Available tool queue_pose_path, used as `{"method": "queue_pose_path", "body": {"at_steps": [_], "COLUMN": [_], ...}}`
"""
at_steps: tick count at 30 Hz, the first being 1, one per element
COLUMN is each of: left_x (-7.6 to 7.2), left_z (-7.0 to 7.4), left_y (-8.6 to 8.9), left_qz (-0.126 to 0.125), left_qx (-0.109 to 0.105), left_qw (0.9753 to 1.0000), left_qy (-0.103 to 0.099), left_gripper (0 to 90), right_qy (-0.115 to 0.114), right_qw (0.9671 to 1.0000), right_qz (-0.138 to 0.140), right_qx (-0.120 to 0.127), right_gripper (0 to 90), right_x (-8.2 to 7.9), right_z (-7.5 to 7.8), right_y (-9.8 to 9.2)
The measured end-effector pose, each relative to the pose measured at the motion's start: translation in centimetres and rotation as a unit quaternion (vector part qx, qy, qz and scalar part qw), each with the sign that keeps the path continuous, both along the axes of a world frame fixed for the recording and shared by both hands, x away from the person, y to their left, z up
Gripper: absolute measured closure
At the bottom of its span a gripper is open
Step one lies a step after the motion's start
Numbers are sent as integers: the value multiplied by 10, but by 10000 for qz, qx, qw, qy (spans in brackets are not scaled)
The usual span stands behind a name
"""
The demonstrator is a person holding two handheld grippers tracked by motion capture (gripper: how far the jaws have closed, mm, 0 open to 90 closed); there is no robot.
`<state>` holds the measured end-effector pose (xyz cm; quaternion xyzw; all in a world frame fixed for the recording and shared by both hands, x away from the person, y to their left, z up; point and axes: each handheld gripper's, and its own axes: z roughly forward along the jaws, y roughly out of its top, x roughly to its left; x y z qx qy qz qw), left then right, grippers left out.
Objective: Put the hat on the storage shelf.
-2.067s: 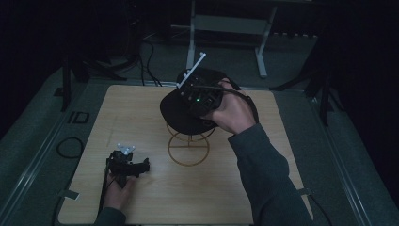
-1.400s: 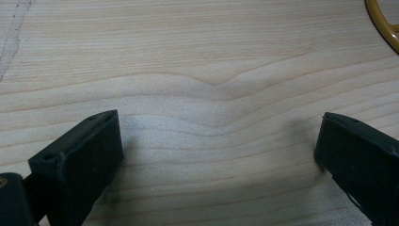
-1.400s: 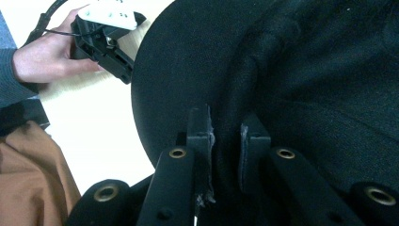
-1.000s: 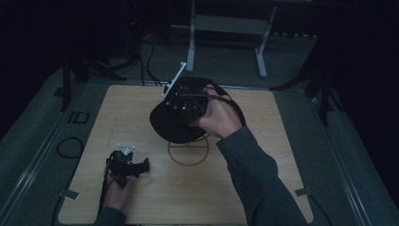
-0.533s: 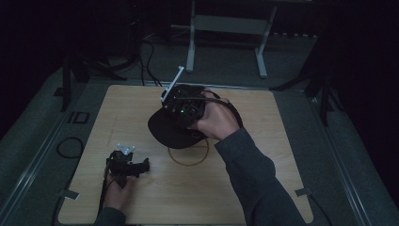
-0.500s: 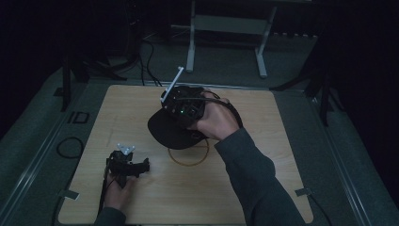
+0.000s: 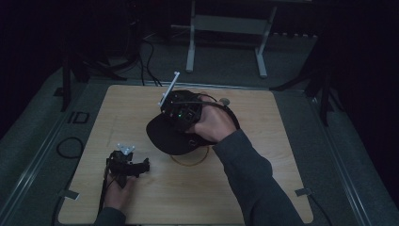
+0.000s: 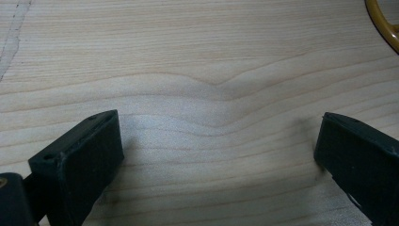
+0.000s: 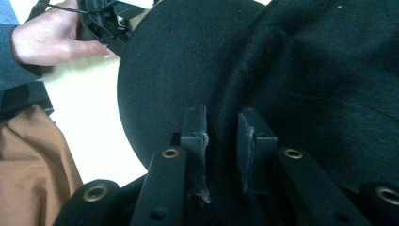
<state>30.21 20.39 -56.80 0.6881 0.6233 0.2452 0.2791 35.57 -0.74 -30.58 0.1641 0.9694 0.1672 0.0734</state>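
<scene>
Cap [image 7: 171, 134] has moved left & down w/ right gripper [image 9: 222, 136], now over gold wire stand [image 7: 190, 157] mid-bench [image 7: 263, 141]; fingers clamped on cap's seam. Left gripper [image 8: 219, 155] rests near-left, fingers wide, empty.

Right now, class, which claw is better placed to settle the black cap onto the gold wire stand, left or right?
Right. The right claw is shut on the black cap, holding it directly over the gold wire stand. The left claw is open, low over bare table near the front left corner, apart from both.
</scene>
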Motion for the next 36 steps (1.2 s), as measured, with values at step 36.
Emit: {"method": "queue_pose_path", "body": {"at_steps": [36], "left_x": [0], "left_z": [0], "left_y": [0], "left_qz": [-25], "left_qx": [17], "left_qw": [10000], "left_qy": [14], "left_gripper": [12], "right_qy": [121], "right_qw": [9992], "right_qz": [37], "right_qx": [376], "right_gripper": [716], "right_x": [-6], "right_z": [2], "right_y": [-22]}}
